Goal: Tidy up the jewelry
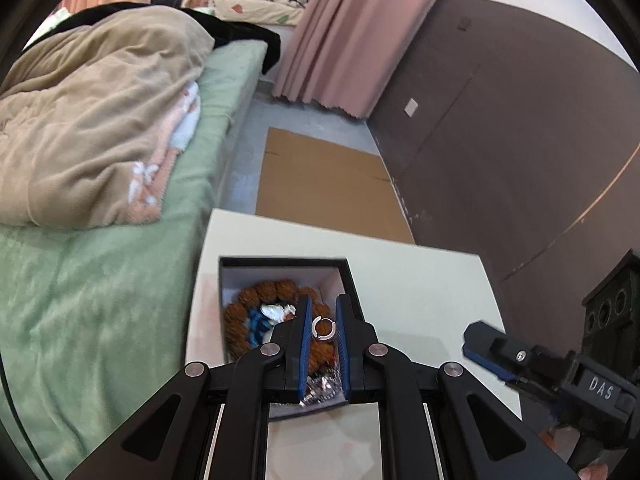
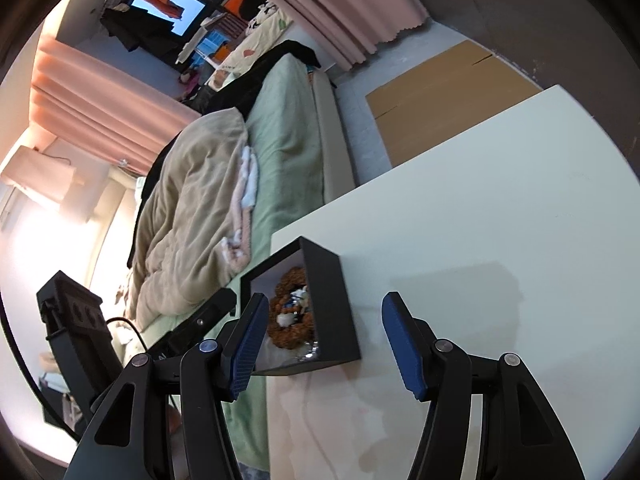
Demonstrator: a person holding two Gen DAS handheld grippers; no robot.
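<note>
Okay, the left gripper (image 1: 323,302) is clenched on a small silver hoop ring (image 1: 323,328). The ring sits between the blue pads and stays sharp while the background is blurred. The gripper hangs over an open black box (image 1: 280,261) with a pale lining, which stands on the white table (image 1: 420,280) near its 9 o'clock edge.

Inside the box, a brown bead bracelet (image 1: 276,290) curls around the 12-to-9 o'clock side. Blue beads (image 1: 256,324) and a shiny silver piece (image 1: 276,312) lie within its loop. A silvery chain heap (image 1: 322,390) lies at the 6 o'clock end, under the fingers.

The right gripper (image 2: 326,300) is released, with the jaws spread wide and nothing between them. In the right wrist view, the left pad is over the box's near corner and the right pad is over bare table. In the left wrist view it shows at 4 o'clock, beside the box and apart from it.

A green bed (image 1: 100,280) with a beige blanket (image 1: 100,120) lies at 9 to 10 o'clock. Flat cardboard (image 1: 320,184) lies on the floor at 12 o'clock.
</note>
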